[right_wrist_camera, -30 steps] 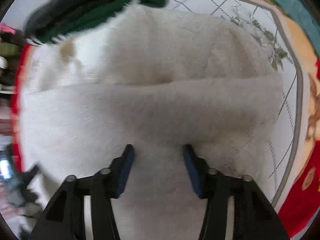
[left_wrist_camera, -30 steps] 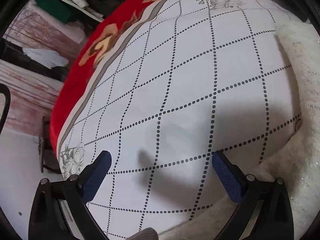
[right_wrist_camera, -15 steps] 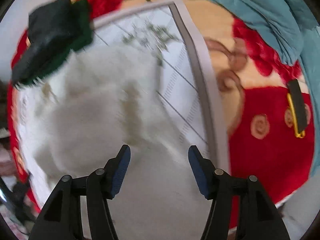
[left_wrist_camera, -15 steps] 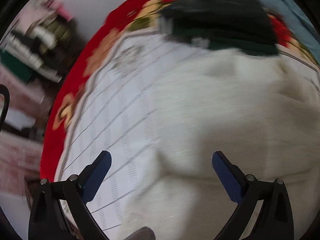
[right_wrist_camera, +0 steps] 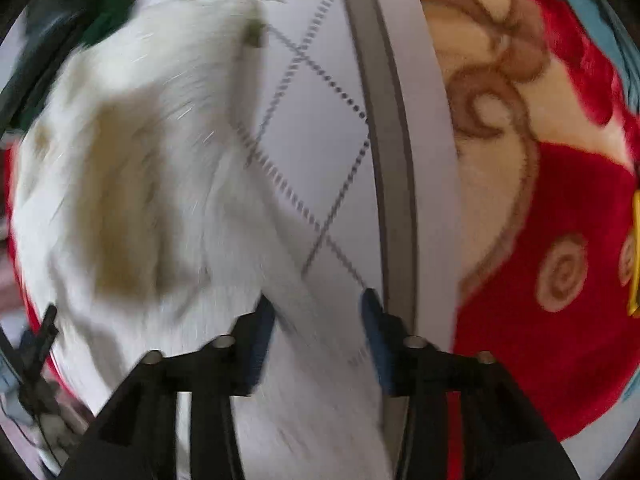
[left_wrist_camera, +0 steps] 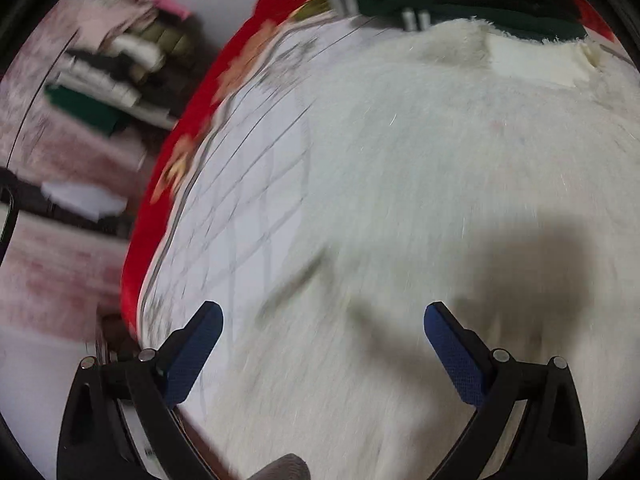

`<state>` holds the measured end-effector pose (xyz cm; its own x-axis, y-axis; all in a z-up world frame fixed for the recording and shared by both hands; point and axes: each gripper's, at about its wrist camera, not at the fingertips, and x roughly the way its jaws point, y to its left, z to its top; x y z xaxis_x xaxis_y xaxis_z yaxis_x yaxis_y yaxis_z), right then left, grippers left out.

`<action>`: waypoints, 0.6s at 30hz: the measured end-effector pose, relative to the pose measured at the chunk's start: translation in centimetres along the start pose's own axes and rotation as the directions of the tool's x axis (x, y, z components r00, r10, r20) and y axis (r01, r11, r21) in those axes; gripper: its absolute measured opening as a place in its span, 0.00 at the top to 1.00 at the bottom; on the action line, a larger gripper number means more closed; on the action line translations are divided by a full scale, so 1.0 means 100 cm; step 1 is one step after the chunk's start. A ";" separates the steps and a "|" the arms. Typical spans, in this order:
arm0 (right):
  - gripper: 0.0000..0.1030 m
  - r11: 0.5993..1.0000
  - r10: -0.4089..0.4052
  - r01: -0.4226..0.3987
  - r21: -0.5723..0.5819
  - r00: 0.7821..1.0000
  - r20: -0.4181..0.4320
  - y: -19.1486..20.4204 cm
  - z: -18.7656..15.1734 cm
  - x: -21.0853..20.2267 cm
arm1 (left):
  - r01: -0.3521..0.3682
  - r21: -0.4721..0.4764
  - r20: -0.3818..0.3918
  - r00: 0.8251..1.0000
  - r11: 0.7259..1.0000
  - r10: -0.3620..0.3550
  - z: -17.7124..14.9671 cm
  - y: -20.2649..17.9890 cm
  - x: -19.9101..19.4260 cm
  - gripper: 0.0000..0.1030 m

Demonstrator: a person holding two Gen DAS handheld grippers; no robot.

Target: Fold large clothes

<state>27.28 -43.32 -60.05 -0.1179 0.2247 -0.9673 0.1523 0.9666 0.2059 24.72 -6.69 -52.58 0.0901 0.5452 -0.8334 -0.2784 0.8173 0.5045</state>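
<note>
A large fluffy white garment [left_wrist_camera: 420, 184] lies spread on a white sheet with a dotted diamond grid [left_wrist_camera: 256, 208]. My left gripper [left_wrist_camera: 322, 344] is wide open and empty, hovering over the garment's left edge. In the right wrist view the same garment [right_wrist_camera: 132, 200] fills the left half, and its right edge runs down between the fingers. My right gripper [right_wrist_camera: 318, 328] is open, with its jaws on either side of that edge of the garment. Both views are motion-blurred.
A dark green and black garment [left_wrist_camera: 460, 4] lies at the far end of the white one. A red patterned blanket [right_wrist_camera: 560, 260] borders the sheet. Stacked folded clothes [left_wrist_camera: 120, 76] sit beyond the bed on the left. A teal cloth [right_wrist_camera: 592, 12] lies at far right.
Both grippers swung across the bed. The left view moved from bare sheet onto the white garment. The right gripper moved to the garment's right edge and its jaws narrowed.
</note>
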 end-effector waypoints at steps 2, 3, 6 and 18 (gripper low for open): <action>0.39 0.999 0.045 -0.046 -0.020 0.998 -0.044 -0.010 -0.020 0.001 | 0.043 -0.032 -0.082 0.996 0.999 -0.045 -0.038 0.007 -0.012 0.00; 0.39 0.996 0.083 -0.086 -0.025 0.993 -0.086 -0.018 -0.034 0.007 | 0.065 -0.051 -0.118 0.991 0.997 -0.071 -0.053 0.008 -0.014 0.00; 0.52 0.993 0.109 -0.113 -0.023 0.983 -0.146 -0.036 -0.062 0.028 | 0.161 -0.136 -0.227 0.955 0.978 -0.189 -0.110 0.011 -0.019 0.00; 0.91 0.987 0.101 -0.116 -0.111 0.986 -0.136 -0.038 -0.088 0.033 | 0.399 -0.316 -0.237 0.846 0.861 -0.478 -0.169 -0.031 0.001 0.92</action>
<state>17.65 -45.15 -62.73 -0.2347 0.3357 -0.9123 0.0551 0.9416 0.3323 9.47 -12.26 -58.03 -0.0171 0.0258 -0.9995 -0.5060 0.8620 0.0309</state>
